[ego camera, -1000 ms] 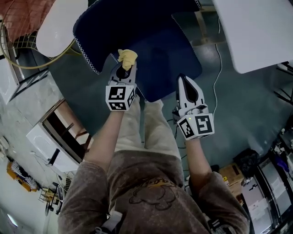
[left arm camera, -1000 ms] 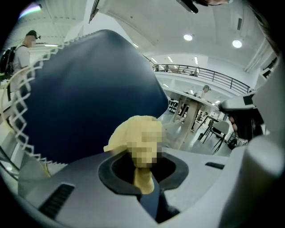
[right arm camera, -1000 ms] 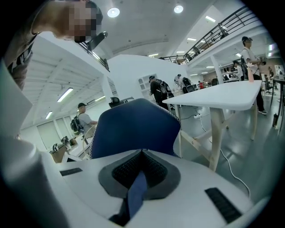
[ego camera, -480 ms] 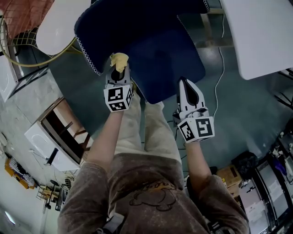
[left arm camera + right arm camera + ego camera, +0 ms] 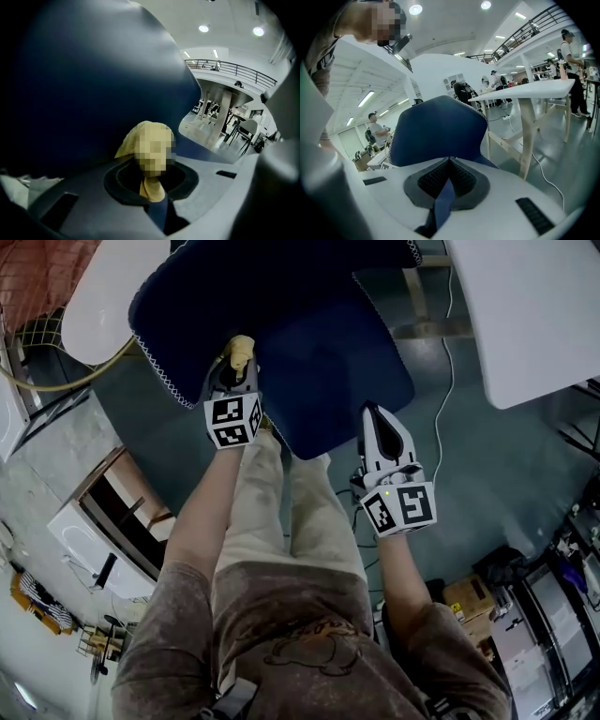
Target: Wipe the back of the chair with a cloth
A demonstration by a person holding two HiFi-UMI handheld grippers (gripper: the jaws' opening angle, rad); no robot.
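Yellow crumpled cloth (image 5: 240, 348) sits clamped in your left gripper (image 5: 236, 367), pressed to the smooth, rounded navy chair (image 5: 319, 362) back; your right gripper (image 5: 373, 413), jaws together and empty, hovers near the chair.

The left gripper (image 5: 151, 185) has its jaws clamped on a crumpled yellow cloth (image 5: 136, 138). The cloth's bunched end lies against the lower part of the dark blue padded chair back (image 5: 93, 79).

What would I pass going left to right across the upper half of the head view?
Rounded white surface → yellow cloth in the left gripper → right gripper → white table.
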